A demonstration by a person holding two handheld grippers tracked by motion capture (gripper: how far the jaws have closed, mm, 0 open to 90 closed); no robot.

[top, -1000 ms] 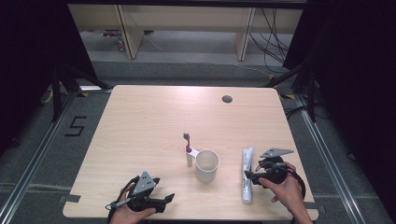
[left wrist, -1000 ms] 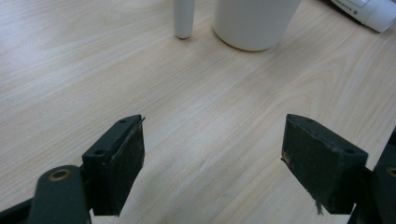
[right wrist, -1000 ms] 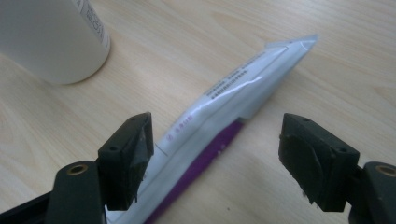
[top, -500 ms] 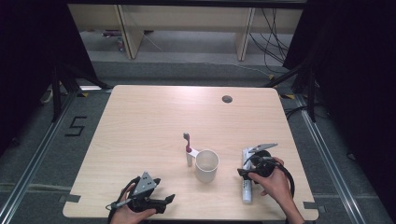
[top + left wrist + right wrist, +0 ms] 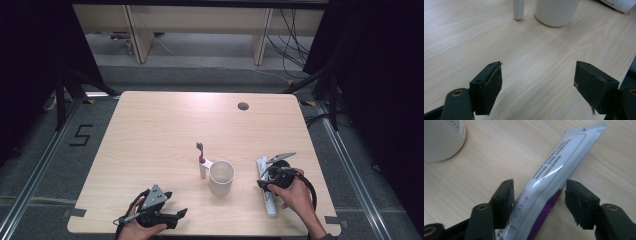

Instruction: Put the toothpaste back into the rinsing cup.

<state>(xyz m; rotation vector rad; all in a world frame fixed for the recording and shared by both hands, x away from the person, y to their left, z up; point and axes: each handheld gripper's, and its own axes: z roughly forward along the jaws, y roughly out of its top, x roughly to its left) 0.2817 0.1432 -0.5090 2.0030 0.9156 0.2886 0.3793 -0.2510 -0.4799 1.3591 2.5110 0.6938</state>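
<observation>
A white toothpaste tube (image 5: pixel 270 204) (image 5: pixel 559 167) with a purple stripe lies flat at the table's front right. My right gripper (image 5: pixel 265 183) (image 5: pixel 539 197) straddles it near its lower end. Its jaws have just been closing: the left pad touches the tube's edge and a thin gap shows at the right pad. A white cup (image 5: pixel 221 176) (image 5: pixel 441 137) stands upright left of the tube. A toothbrush (image 5: pixel 202 160) with a white handle stands beside the cup. My left gripper (image 5: pixel 177 216) (image 5: pixel 537 85) rests open at the front left, nothing between its jaws, facing the cup (image 5: pixel 556 11) and the handle (image 5: pixel 518 8).
The light wooden table (image 5: pixel 160 135) has a round cable hole (image 5: pixel 243 106) at the back right. Its front edge runs just below both hands. Dark floor and wooden shelf legs lie beyond the far edge.
My right gripper moved left and down over the toothpaste tube, and its jaws narrowed around it. The left gripper, cup and toothbrush stayed put.
</observation>
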